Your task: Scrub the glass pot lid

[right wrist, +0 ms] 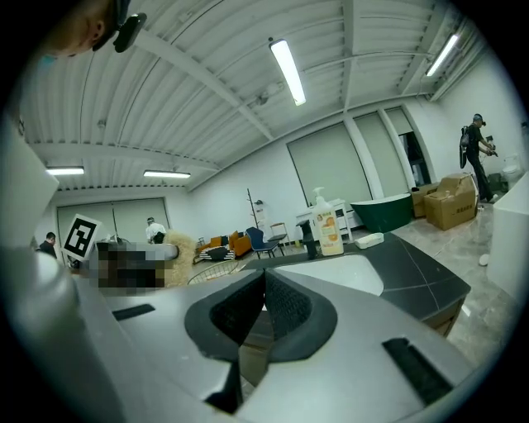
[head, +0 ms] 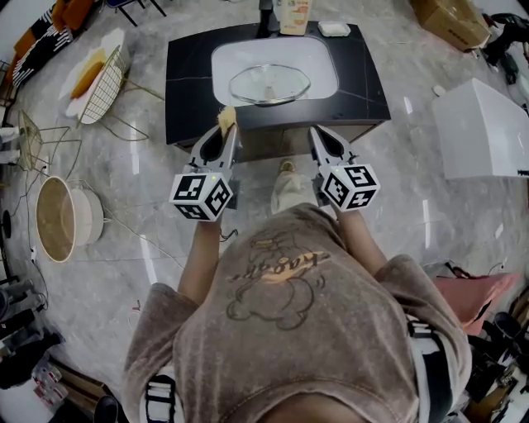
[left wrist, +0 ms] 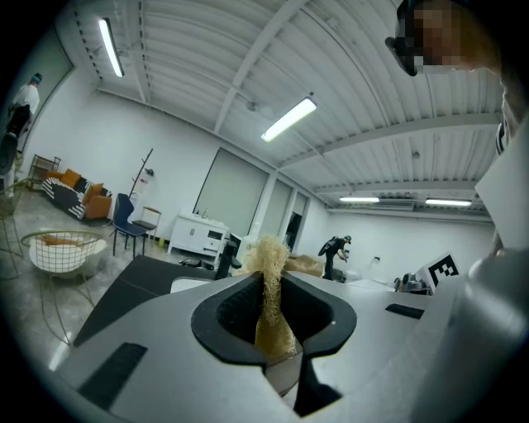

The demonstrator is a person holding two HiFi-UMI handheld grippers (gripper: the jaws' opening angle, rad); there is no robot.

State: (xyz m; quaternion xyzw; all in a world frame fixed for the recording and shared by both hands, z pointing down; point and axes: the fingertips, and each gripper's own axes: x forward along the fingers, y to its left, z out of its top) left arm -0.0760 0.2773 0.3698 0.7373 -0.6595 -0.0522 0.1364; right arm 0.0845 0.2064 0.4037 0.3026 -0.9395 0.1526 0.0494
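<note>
The glass lid (head: pixel 269 84) lies in the white sink (head: pixel 227 58), and its clear rim is hard to trace against the basin. Behind the sink, a soap bottle (head: pixel 294 16) is cut off by the top edge. In front of the sink, the left gripper (head: pixel 227 128) is clamped on a yellow fibrous scrubber (left wrist: pixel 269 318), clear of the lid. The right gripper (head: pixel 319 136), beside it, has its jaws pressed together with nothing between them.
</note>
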